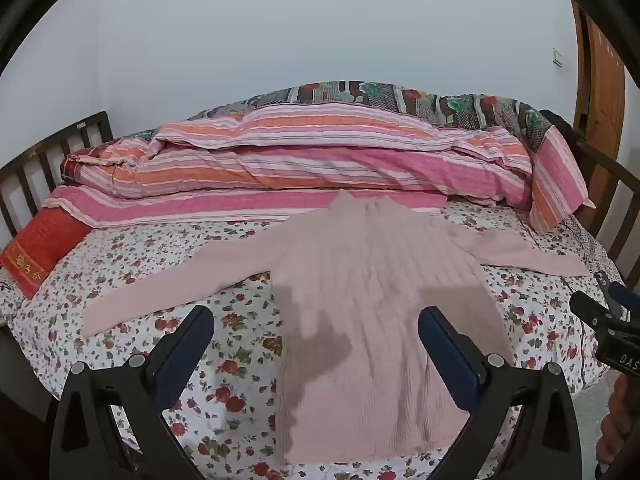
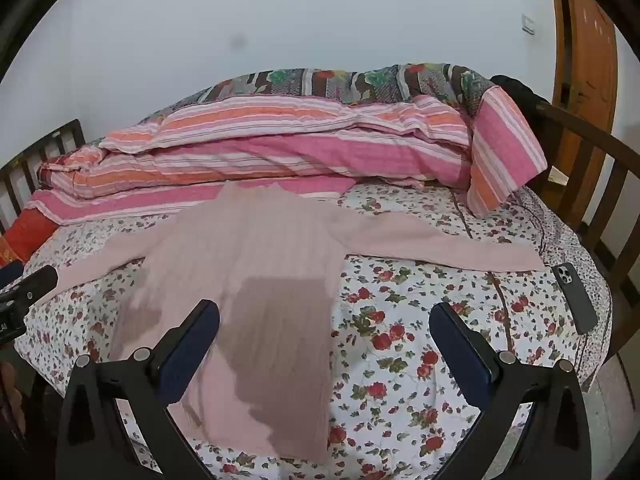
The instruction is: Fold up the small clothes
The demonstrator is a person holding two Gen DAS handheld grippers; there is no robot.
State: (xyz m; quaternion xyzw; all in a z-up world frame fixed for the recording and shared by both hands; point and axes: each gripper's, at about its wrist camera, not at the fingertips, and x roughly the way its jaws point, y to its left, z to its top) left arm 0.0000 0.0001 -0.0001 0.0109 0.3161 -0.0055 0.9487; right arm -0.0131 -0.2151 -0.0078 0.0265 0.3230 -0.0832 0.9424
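White walls enclosed a bedroom in which a bed (image 1: 132, 272), dressed in a rose-print sheet, filled both views. At the far left we observed a dark slatted bed frame (image 1: 48, 152) and a red cushion (image 1: 40, 248) at the sheet's edge. Behind lay a pink and orange striped quilt (image 1: 304, 160), folded lengthwise across the bed, with a floral quilt (image 1: 400, 98) stacked beyond it.

We found the pink ribbed sweater (image 1: 372, 296) spread flat on the middle of the sheet. Its long axis ran from the near edge of the bed toward the quilts, hem nearest us and collar pointing away, just touching the striped quilt. Both sleeves lay outstretched: the left sleeve (image 1: 160, 292) angled out and toward the near side, and the right sleeve (image 2: 440, 244) reached across toward the bed's right side.

We held the left gripper (image 1: 316, 324) tilted downward above the sweater's lower left portion, its jaws spread fully apart and empty; its shadow fell on the knit. We held the right gripper (image 2: 324, 320) likewise tilted downward over the sweater's lower right edge, jaws wide and clear of the cloth. Neither claw touched the garment.

Further right, a dark phone (image 2: 574, 300) lay face down on the sheet near the sleeve's cuff. A wooden door (image 2: 588, 52) stood at the far right.
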